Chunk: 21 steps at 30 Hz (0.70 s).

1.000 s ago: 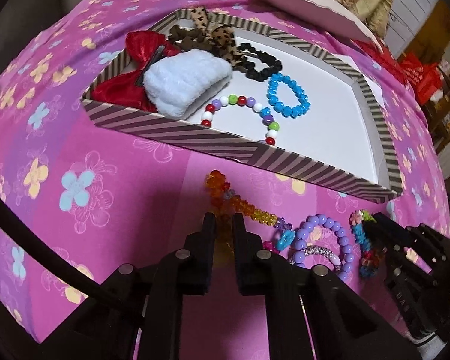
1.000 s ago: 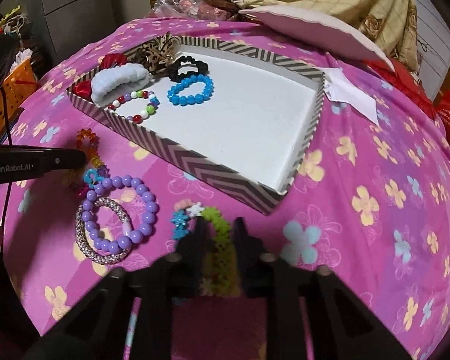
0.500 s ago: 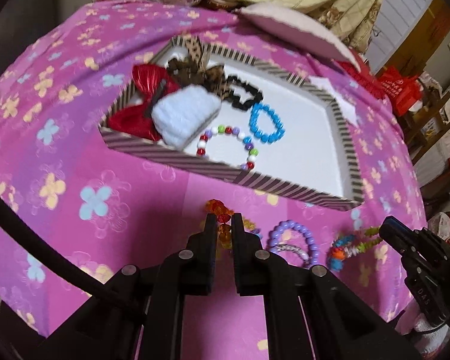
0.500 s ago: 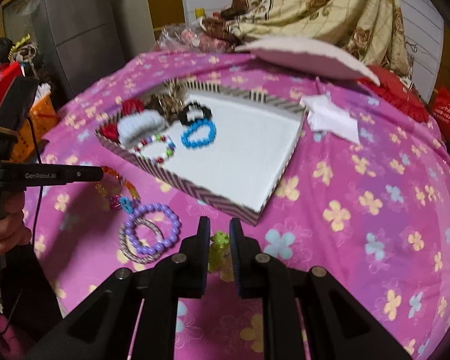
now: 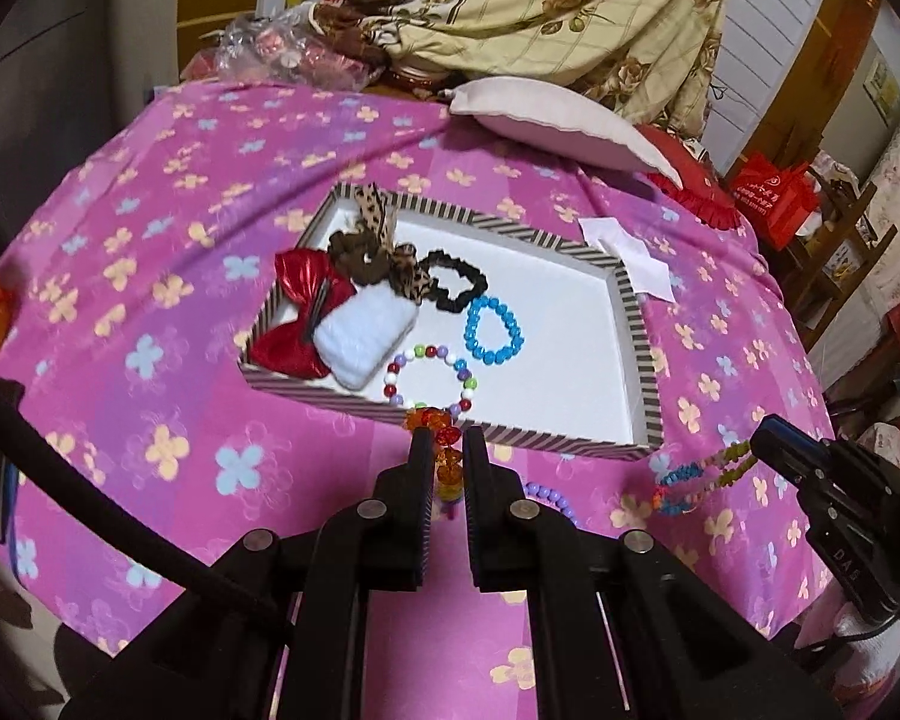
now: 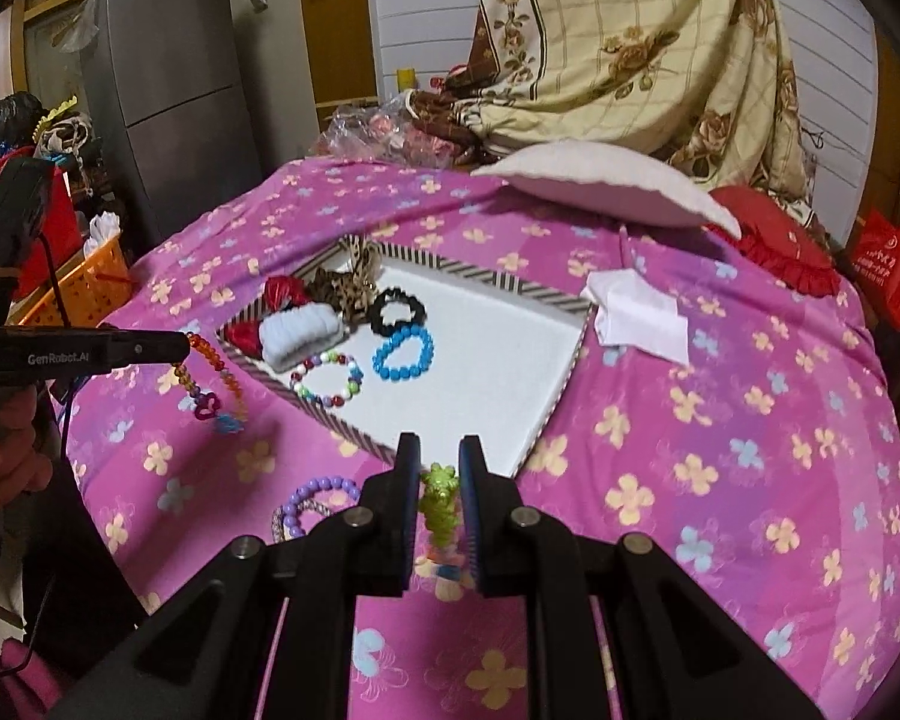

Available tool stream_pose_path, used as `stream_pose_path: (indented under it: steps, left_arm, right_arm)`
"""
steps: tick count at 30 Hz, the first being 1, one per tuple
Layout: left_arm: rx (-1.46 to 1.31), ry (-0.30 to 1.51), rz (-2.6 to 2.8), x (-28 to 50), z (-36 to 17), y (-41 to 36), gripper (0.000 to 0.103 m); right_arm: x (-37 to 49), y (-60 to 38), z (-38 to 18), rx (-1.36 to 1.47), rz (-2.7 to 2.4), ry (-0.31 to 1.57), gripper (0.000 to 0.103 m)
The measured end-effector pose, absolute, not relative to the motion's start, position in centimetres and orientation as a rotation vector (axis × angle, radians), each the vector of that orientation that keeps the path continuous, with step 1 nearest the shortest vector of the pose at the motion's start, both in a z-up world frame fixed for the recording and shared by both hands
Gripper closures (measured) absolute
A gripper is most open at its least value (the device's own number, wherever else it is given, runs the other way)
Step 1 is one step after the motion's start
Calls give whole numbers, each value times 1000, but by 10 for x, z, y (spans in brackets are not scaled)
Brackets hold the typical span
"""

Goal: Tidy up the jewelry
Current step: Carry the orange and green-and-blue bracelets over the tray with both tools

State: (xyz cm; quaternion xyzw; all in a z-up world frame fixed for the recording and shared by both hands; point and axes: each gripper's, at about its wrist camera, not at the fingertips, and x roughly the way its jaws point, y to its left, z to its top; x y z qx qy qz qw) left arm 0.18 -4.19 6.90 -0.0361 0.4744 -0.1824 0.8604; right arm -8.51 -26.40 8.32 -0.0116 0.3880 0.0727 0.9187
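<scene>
My left gripper (image 5: 447,441) is shut on an orange bead bracelet (image 5: 435,420), which hangs from it above the pink cloth in the right wrist view (image 6: 210,363). My right gripper (image 6: 439,453) is shut on a green and multicoloured bracelet (image 6: 439,498) that dangles off the cloth (image 5: 693,480). Ahead of both lies the striped tray (image 5: 540,441), holding a blue bead bracelet (image 5: 494,330), a mixed-colour bead bracelet (image 5: 432,378), a black scrunchie (image 5: 453,285), a white fluffy band (image 5: 366,333), a red bow (image 5: 297,324) and a leopard bow. A purple bead bracelet (image 6: 318,495) stays on the cloth.
The pink flowered cloth (image 6: 720,450) covers a rounded table. A pale cushion (image 6: 600,180), a red cushion (image 6: 774,252) and a white paper (image 6: 642,318) lie beyond the tray. An orange basket (image 6: 84,288) and a grey fridge stand at the left.
Both grippers have risen, lifting the orange bracelet and the green bracelet off the cloth. The tray now sits farther below and ahead. The purple bracelet has stayed where it was.
</scene>
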Motion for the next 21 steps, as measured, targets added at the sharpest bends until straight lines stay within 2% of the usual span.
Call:
stream_pose_path:
  steps: [21]
  left_arm:
    - [12,983,-386,18,74,-95,73]
  right_arm:
    - [-37,-286,92,52,123,793,90]
